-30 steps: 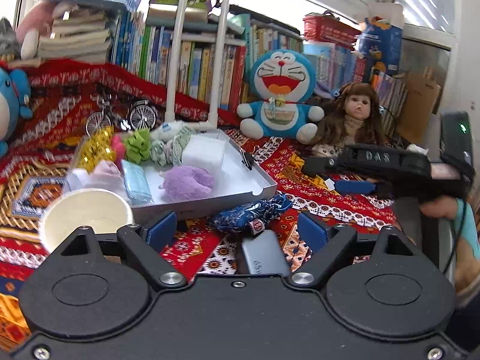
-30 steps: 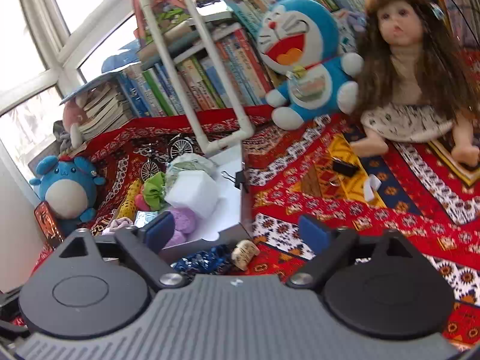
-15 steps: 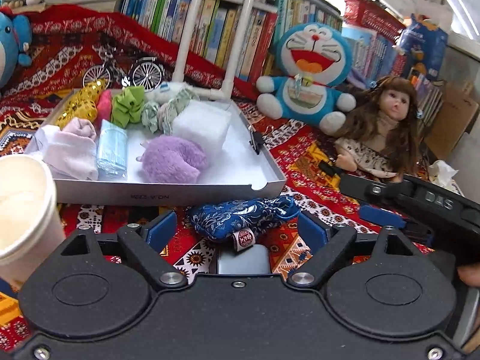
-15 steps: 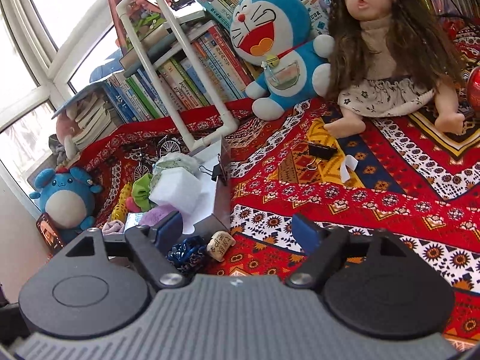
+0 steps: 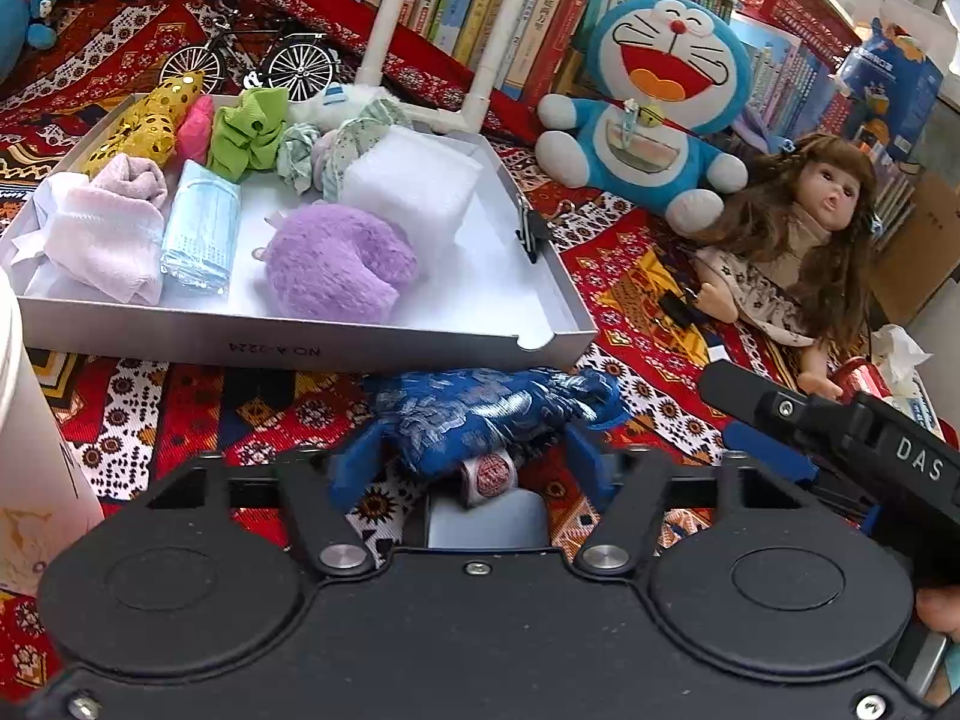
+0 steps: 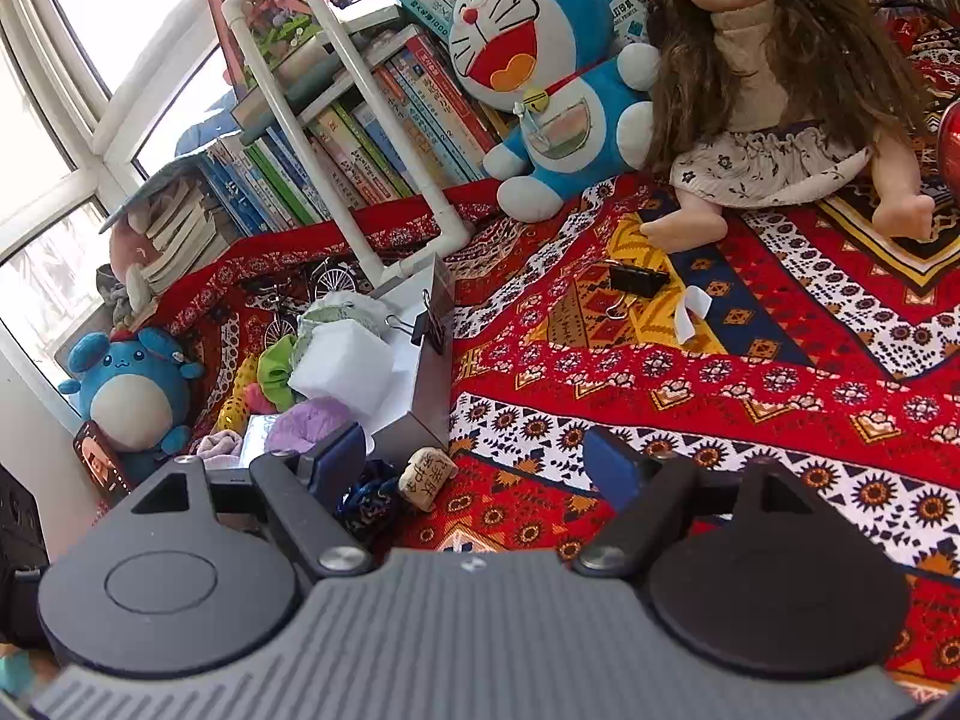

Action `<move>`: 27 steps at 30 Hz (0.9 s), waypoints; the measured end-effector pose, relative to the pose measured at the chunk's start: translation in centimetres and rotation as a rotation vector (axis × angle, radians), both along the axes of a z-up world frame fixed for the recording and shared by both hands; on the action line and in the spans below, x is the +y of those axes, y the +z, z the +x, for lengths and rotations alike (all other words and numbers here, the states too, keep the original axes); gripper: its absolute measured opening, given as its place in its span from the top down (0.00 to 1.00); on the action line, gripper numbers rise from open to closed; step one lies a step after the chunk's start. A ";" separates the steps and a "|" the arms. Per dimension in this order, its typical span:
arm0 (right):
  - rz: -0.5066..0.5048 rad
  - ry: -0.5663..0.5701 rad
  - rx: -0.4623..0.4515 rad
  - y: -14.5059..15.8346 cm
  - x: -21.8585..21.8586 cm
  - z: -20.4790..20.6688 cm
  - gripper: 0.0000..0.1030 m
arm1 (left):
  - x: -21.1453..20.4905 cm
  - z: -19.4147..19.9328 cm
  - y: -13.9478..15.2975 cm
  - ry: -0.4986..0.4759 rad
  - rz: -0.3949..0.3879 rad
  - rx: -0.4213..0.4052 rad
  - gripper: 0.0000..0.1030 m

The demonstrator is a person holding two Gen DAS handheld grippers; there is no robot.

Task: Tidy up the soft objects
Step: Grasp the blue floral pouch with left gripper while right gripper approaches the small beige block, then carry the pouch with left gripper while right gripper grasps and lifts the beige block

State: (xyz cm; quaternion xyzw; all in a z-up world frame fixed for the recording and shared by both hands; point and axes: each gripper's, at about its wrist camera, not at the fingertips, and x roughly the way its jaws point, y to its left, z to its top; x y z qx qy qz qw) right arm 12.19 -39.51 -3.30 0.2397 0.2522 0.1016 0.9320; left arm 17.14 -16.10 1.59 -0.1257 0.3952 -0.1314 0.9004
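A blue brocade pouch (image 5: 480, 414) with a small round tag lies on the patterned cloth, just in front of the grey tray (image 5: 300, 349). My left gripper (image 5: 471, 459) straddles the pouch; its jaws are closing and the blue pads (image 5: 354, 465) touch the pouch's sides. The tray holds a purple plush (image 5: 339, 270), a white sponge block (image 5: 414, 186), blue face masks (image 5: 201, 228), a pink towel (image 5: 108, 228) and a green scrunchie (image 5: 246, 132). My right gripper (image 6: 474, 465) hovers open over bare cloth, with the pouch (image 6: 366, 495) off its left finger.
A white paper cup (image 5: 30, 450) stands close on the left. A Doraemon plush (image 5: 654, 102) and a doll (image 5: 798, 228) sit right of the tray, before a row of books. A binder clip (image 6: 636, 279) lies on the cloth. A model bicycle (image 5: 258, 60) stands behind the tray.
My left gripper moved forward and down onto the blue pouch, and its jaws narrowed around it. The right gripper sank slightly and stayed open.
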 end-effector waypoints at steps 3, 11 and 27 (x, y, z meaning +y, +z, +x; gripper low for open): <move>-0.005 0.003 0.004 -0.1 0.1 0.1 0.18 | 0.1 0.0 0.1 -0.008 -0.007 -0.006 0.57; -0.073 -0.010 0.016 -0.1 0.7 0.4 0.18 | 0.3 -1.0 1.2 -0.011 -0.008 -0.054 0.66; -0.415 0.201 0.034 0.2 7.5 2.8 0.29 | 1.8 -3.7 6.6 0.003 -0.036 -0.202 0.68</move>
